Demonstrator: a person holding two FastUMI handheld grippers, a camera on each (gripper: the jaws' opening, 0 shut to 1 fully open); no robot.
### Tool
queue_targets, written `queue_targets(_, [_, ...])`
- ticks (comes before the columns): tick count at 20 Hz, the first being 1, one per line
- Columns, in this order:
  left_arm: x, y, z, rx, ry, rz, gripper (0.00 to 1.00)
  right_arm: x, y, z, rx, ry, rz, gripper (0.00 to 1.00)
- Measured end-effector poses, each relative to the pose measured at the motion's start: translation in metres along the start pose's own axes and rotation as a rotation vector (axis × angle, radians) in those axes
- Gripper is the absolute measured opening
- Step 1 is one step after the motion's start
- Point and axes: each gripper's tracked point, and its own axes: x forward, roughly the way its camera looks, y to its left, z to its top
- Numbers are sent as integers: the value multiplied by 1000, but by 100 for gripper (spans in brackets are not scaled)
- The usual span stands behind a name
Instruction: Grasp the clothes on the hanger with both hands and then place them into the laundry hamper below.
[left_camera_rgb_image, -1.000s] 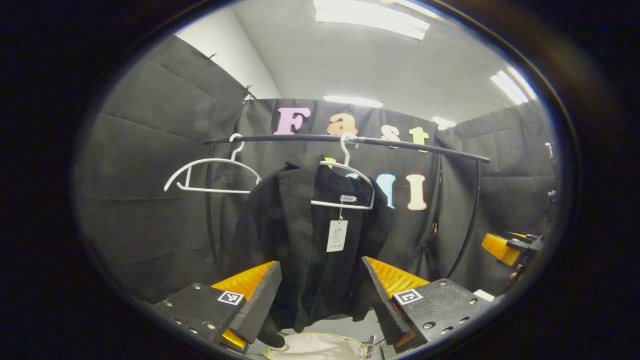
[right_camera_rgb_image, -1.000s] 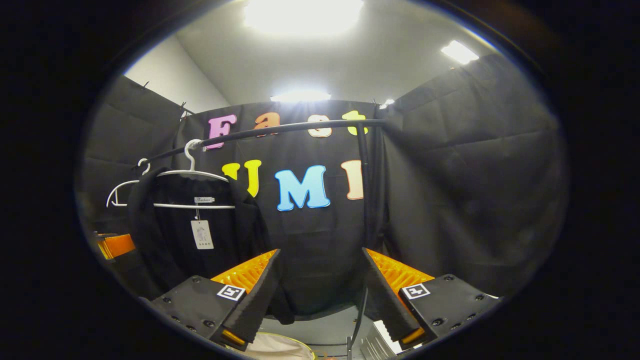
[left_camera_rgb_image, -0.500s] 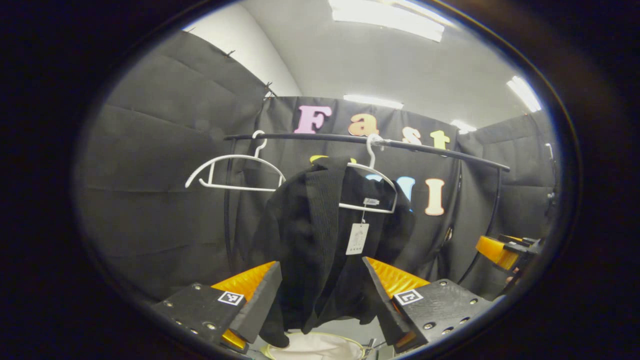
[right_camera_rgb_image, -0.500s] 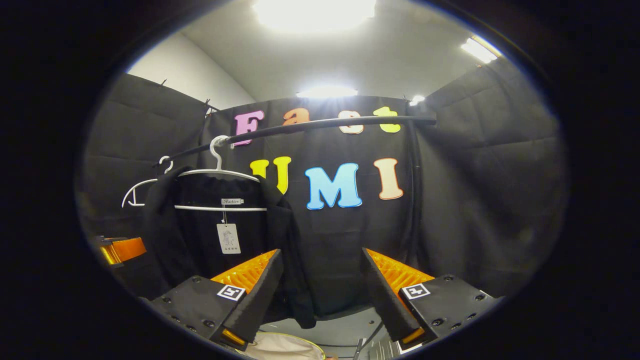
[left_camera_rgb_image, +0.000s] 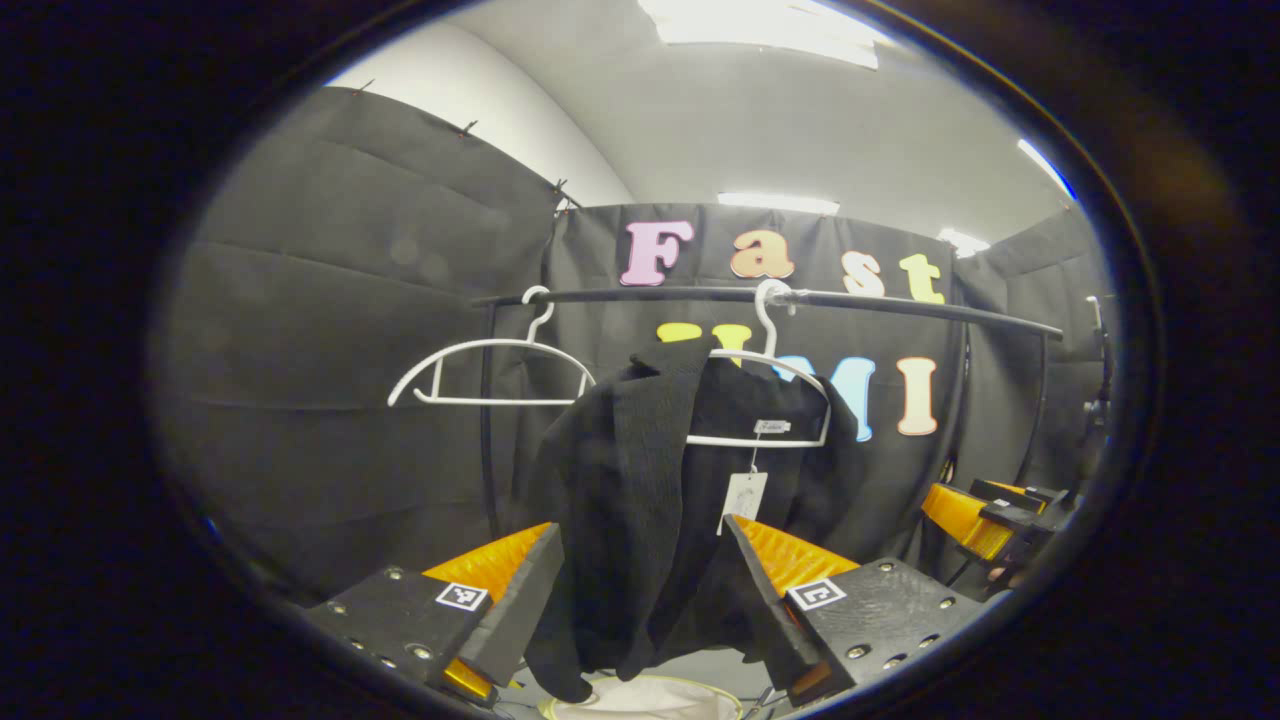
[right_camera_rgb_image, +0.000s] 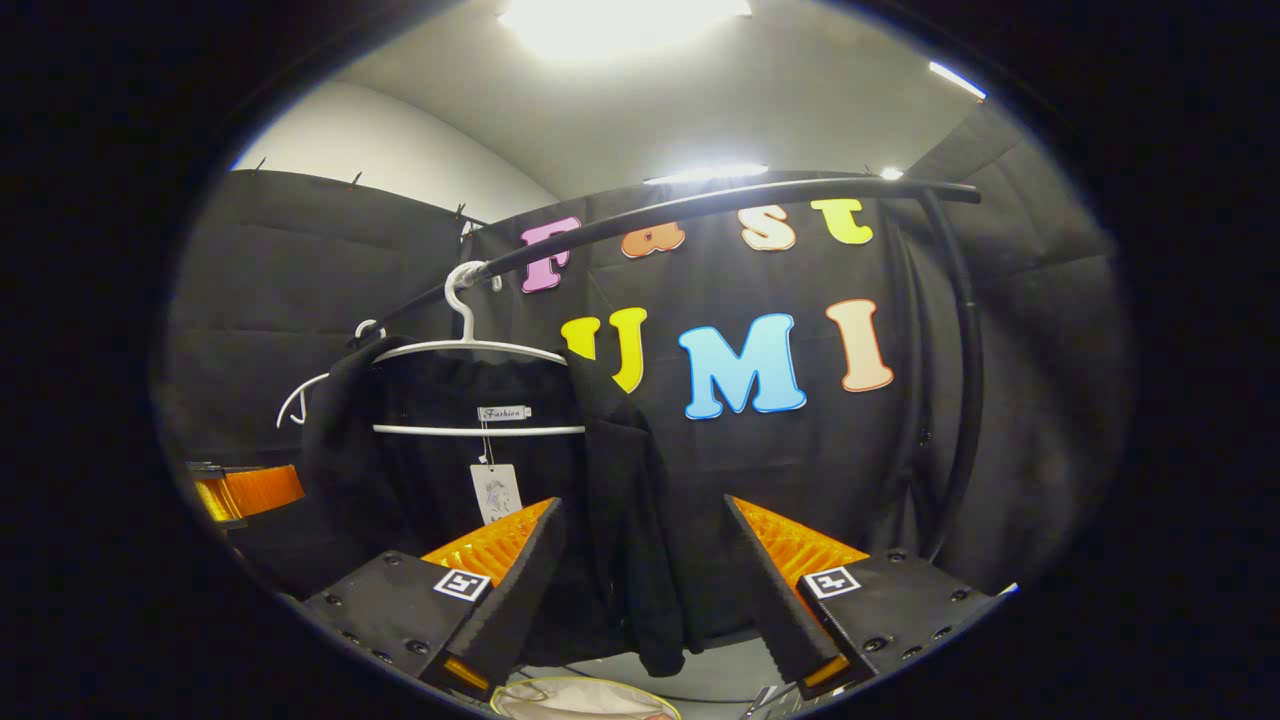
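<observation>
On the rail, the black garment is hung lengthwise downward; the left gripper and right gripper are held wide apart, empty.

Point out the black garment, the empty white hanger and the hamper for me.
black garment (left_camera_rgb_image: 640, 480), left gripper view, on its left front panel.
empty white hanger (left_camera_rgb_image: 490, 345), left gripper view, on its upper arm.
hamper (left_camera_rgb_image: 640, 700), left gripper view, on its pale lining below the garment.

The black jacket is a matt, ribbed knit cloth with a white paper tag, hung on a smooth white hanger of thin rod from a smooth black rail, above a pale cloth hamper.
</observation>
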Motion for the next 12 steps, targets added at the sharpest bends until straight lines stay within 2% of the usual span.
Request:
queue_targets(6, [18, -13, 11, 6, -31, 73, 91, 52, 1, 1, 70, 12, 109, 98])
queue_targets(8, [26, -12, 12, 18, -44, 117, 91, 69, 7, -3, 115, 14, 150, 100])
queue_targets(12, [42, -15, 12, 50, -52, 180, 92, 102, 10, -1, 104, -13, 177, 98])
